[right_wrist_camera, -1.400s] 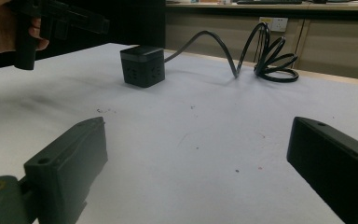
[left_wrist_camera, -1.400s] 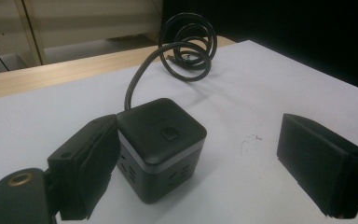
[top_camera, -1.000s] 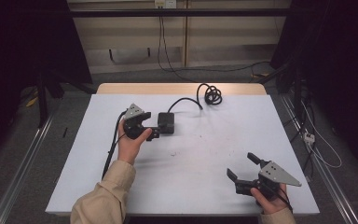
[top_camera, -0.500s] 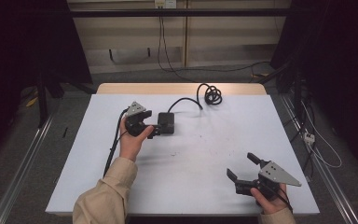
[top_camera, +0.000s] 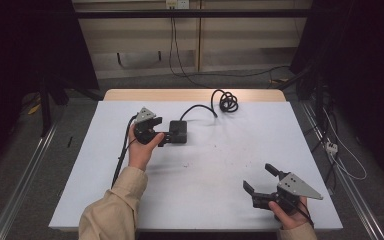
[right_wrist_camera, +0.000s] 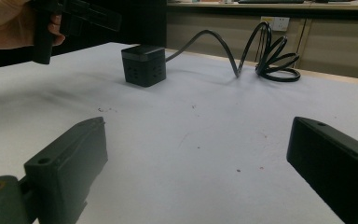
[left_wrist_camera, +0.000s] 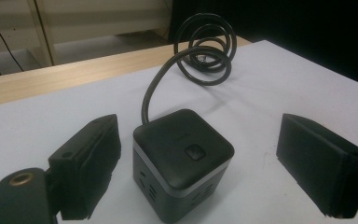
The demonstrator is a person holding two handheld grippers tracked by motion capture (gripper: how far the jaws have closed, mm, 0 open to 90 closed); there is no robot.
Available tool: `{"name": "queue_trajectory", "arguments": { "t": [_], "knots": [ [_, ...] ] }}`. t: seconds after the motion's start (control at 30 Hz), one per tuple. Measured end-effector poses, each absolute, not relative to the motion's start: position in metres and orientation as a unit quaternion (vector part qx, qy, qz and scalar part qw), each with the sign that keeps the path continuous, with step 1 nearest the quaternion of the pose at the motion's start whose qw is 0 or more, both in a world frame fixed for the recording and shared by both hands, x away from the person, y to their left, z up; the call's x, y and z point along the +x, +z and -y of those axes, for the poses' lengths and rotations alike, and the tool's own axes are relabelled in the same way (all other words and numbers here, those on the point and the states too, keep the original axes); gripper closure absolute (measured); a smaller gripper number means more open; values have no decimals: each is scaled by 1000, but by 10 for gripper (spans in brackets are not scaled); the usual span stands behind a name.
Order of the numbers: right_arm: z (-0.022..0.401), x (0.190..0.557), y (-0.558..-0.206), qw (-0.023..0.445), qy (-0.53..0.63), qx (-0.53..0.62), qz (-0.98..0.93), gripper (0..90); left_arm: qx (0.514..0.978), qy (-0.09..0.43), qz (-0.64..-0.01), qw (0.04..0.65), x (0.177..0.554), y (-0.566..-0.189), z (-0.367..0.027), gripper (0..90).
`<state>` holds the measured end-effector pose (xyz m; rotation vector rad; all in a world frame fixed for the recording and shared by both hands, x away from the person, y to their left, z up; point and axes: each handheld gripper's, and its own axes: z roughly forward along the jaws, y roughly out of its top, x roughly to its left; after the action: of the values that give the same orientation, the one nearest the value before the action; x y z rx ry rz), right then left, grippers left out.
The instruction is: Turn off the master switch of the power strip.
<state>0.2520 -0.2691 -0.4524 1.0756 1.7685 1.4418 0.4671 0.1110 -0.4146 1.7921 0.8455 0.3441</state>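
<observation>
Jaws of the left gripper (top_camera: 163,136) were seen spread wide, one on either side of the power cube (top_camera: 178,132), with clear gaps between pads and cube in the left gripper view; nothing was clamped. The left hand (top_camera: 141,151) was placed just to the left of the cube, on the white table (top_camera: 215,170). The cube (left_wrist_camera: 182,161) was set flat on the table, left of the table's middle and toward its far half. It was shown as a dark, rounded-cornered block with a smooth matt top, a small square button on that top, a thin pale band around the upper edge, and socket slots cut into its side walls. A black rubbery cable (top_camera: 200,107) was led from the cube's far side to the right, and was ended in a loose coil (top_camera: 228,102) lying farther right of the cube, near the wooden back edge of the table. Well to the right of the cube and much nearer the person, the right gripper (top_camera: 261,179) was held by the right hand (top_camera: 289,216), its blocky black jaws standing apart over bare table, with nothing between them.
</observation>
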Motion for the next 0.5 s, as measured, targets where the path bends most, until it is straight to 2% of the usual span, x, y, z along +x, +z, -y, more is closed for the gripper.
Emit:
{"name": "queue_trajectory", "arguments": {
  "t": [0.5],
  "knots": [
    [269, 252, -453, 304, 545, 405, -668, 42, 757, 147, -352, 531, 472, -411, -109, 156]
  ]
}}
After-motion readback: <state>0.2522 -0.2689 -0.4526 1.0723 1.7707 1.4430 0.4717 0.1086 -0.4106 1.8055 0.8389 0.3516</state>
